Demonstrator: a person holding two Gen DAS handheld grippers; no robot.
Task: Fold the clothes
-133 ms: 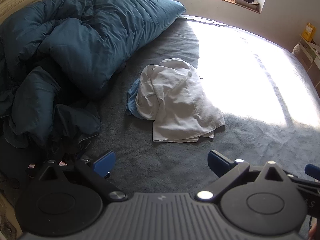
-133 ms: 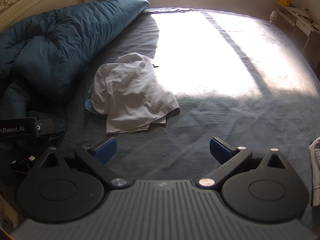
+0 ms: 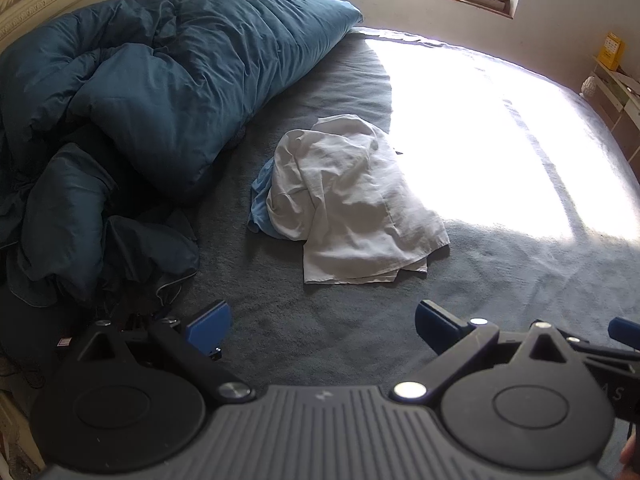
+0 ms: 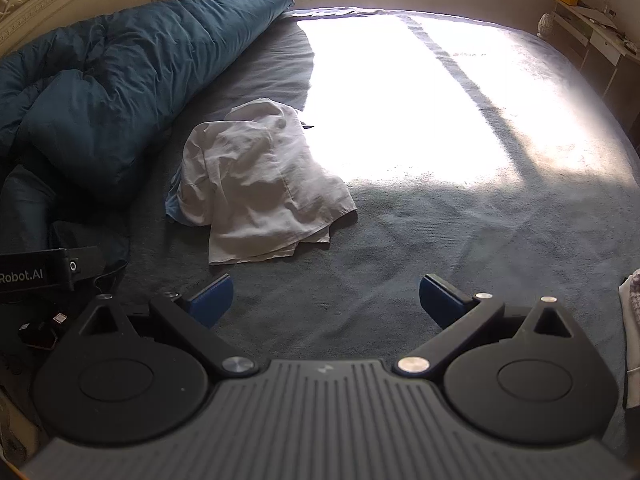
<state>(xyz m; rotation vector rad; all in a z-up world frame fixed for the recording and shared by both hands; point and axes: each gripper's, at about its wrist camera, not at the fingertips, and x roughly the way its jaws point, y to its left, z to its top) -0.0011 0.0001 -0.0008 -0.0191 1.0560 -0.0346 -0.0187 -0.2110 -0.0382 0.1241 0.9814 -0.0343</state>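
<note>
Both claws hang released and empty — the left claw (image 3: 322,326) and right claw (image 4: 326,300) — above the bed (image 4: 440,248). The crumpled white garment (image 3: 352,204) lies farther off, well apart, beside the blue duvet (image 3: 160,92) at left.

Each handheld gripper is built on a ribbed dark grey housing, flanked by two round black discs from which black link arms run out, pinned with silver round-headed screws. The left gripper (image 3: 322,324) and the right gripper (image 4: 326,300) are each fitted with two blue fingertip pads (image 3: 209,326) on black fingers, with small silver pins seen on the triangular black brackets. On the near left of the right wrist view, a black block of the left unit (image 4: 48,268) is marked with white lettering reading "Robot.AI".
</note>
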